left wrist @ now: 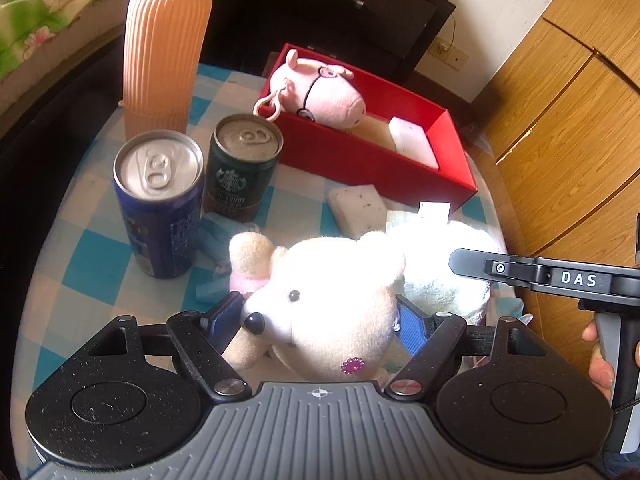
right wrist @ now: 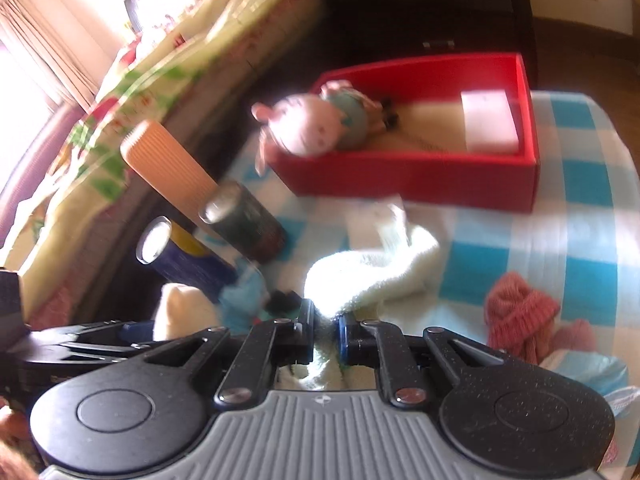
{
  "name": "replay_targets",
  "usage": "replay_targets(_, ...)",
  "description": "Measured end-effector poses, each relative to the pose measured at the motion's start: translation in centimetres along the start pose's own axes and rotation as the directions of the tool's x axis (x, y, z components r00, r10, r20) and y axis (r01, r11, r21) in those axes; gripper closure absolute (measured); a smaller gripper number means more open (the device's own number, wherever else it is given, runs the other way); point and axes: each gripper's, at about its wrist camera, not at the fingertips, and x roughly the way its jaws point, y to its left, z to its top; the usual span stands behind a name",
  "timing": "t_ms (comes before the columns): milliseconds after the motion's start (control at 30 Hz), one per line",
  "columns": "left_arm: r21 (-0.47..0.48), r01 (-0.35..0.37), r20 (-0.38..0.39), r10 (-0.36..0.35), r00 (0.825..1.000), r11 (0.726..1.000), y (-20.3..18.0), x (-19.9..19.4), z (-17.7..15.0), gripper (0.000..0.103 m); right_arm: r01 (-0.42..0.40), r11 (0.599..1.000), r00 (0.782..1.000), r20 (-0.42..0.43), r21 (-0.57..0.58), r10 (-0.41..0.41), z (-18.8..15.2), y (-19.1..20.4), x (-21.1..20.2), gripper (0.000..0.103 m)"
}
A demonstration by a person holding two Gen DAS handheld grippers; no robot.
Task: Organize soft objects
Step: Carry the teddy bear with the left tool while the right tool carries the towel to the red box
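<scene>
My left gripper (left wrist: pixel 320 320) is shut on a white plush bear (left wrist: pixel 332 300), its blue pads on either side of the bear's head, low over the checked table. My right gripper (right wrist: pixel 326 332) is shut on a white fluffy towel (right wrist: pixel 372 272) lying on the table; it also shows behind the bear in the left wrist view (left wrist: pixel 448 276). A red box (left wrist: pixel 376 160) at the back holds a pink pig plush (left wrist: pixel 320 92) and a white sponge (left wrist: pixel 412 140). The box (right wrist: pixel 420 176) and pig (right wrist: pixel 316 124) show in the right wrist view too.
Two cans, blue (left wrist: pixel 160 200) and dark green (left wrist: pixel 240 164), and a tall ribbed peach vase (left wrist: pixel 164 52) stand at left. A white sponge (left wrist: pixel 356 208) lies before the box. A pink knitted item (right wrist: pixel 520 312) lies at right. A wooden cabinet (left wrist: pixel 568 120) stands beyond the table's right edge.
</scene>
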Motion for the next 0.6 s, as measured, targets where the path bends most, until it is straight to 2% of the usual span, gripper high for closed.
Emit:
replay_targets(233,0.004,0.032,0.059,-0.032,0.998,0.999,-1.2,-0.8,1.3,0.026,-0.056,0.998,0.995,0.079,0.022,0.054,1.0,0.2,-2.2,0.103)
replay_targets(333,0.018,0.024,0.093,-0.026,0.995,1.0,-1.8,-1.3,2.1,0.026,-0.066,0.998,0.992,0.113,0.017,0.064,1.4,0.5,-3.2,0.103)
replay_targets(467,0.056,-0.029,0.124,0.022,0.992,0.998,-3.0,-1.4,2.8,0.027,-0.039,0.999,0.99,0.138,-0.006,0.039,1.8,0.9,-4.1,0.103)
replay_targets(600,0.071,-0.031,0.127,0.022,0.992,0.997,-3.9,-1.1,3.2,0.027,-0.009,1.0,0.987,0.162,-0.021,0.012,2.4,1.1,-4.4,0.103)
